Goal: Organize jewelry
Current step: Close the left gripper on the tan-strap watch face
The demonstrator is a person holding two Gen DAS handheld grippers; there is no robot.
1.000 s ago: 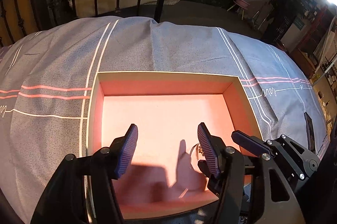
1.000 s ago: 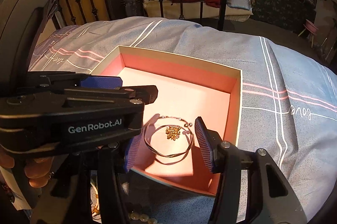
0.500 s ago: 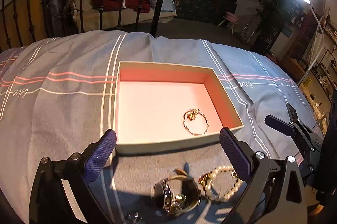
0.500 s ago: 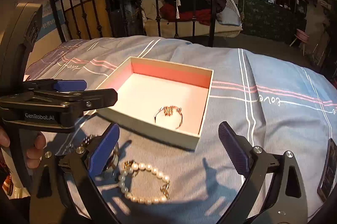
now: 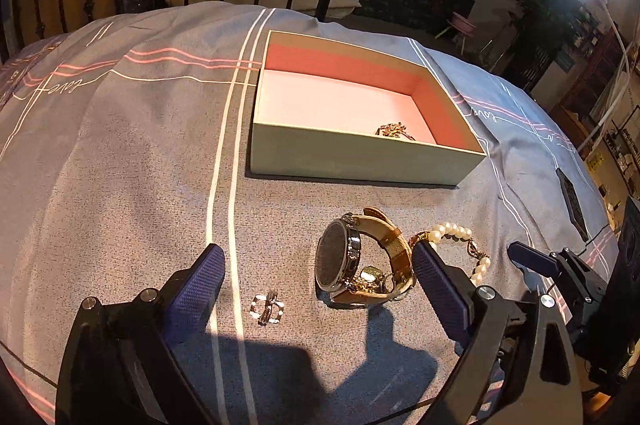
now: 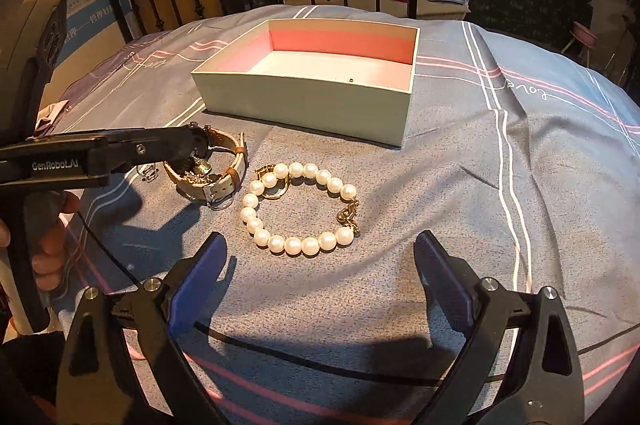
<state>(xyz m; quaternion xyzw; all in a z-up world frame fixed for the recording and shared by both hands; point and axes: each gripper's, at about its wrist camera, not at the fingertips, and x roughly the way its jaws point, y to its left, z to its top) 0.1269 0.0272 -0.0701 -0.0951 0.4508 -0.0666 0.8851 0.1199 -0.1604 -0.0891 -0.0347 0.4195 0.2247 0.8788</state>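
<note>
Both the left gripper point(image 5: 316, 279) and right gripper point(image 6: 320, 267) are spread wide, holding nothing. The pearl bracelet point(image 6: 298, 209) lies on the bed point(image 6: 460, 193) near the box point(image 6: 304, 105) — light, limp, slippery beads; pinch across one strand. The wristwatch point(image 5: 362, 261) beside it looks heavier, stiffer — best gripped by its strap.

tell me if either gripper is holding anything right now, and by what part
Nothing is held. The left gripper and right gripper are both open above the bedspread.
</note>
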